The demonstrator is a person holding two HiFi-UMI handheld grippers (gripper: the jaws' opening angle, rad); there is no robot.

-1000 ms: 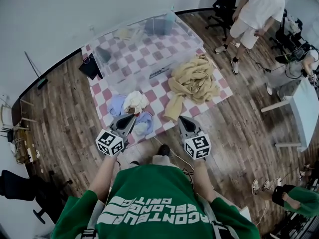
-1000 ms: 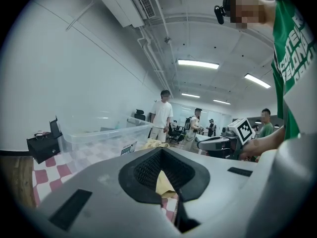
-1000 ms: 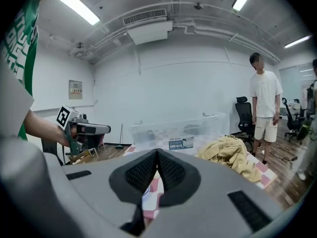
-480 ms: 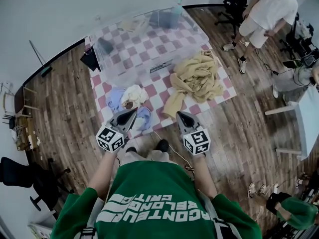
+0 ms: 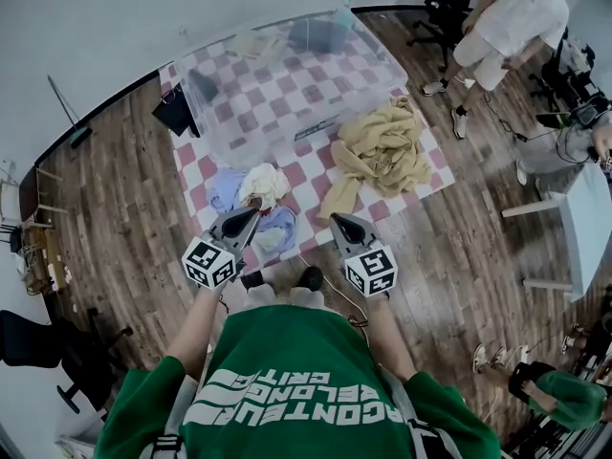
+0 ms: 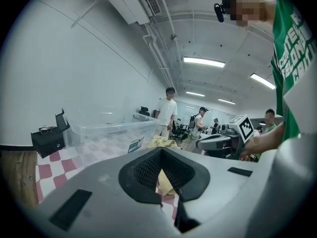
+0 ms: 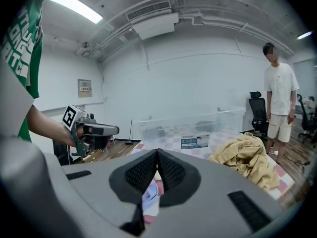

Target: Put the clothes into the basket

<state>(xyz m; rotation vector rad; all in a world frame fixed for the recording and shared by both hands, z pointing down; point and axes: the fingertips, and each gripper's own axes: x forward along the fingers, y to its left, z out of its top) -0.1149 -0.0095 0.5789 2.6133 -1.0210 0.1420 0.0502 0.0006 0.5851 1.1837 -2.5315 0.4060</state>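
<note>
A clear plastic basket (image 5: 287,84) stands on a pink-and-white checkered mat (image 5: 191,175). A tan heap of clothes (image 5: 382,151) lies to its right. A small white and blue pile (image 5: 258,194) lies at the mat's near edge. My left gripper (image 5: 251,213) is shut and empty, its tip just over the near edge of the small pile. My right gripper (image 5: 335,220) is also shut and empty, short of the tan heap's trailing end. The left gripper view shows my left gripper (image 6: 161,150), the basket (image 6: 109,128) and the tan clothes (image 6: 161,143). The right gripper view shows my right gripper (image 7: 157,152), the basket (image 7: 198,128) and the tan heap (image 7: 247,157).
A black case (image 5: 177,113) sits at the basket's left corner. A person in white (image 5: 507,27) stands at the far right beside an office chair (image 5: 440,8). A white table (image 5: 583,218) is at the right. Wooden floor surrounds the mat.
Both grippers have edged forward and slightly down toward the clothes on the mat. Both stay shut and empty.
</note>
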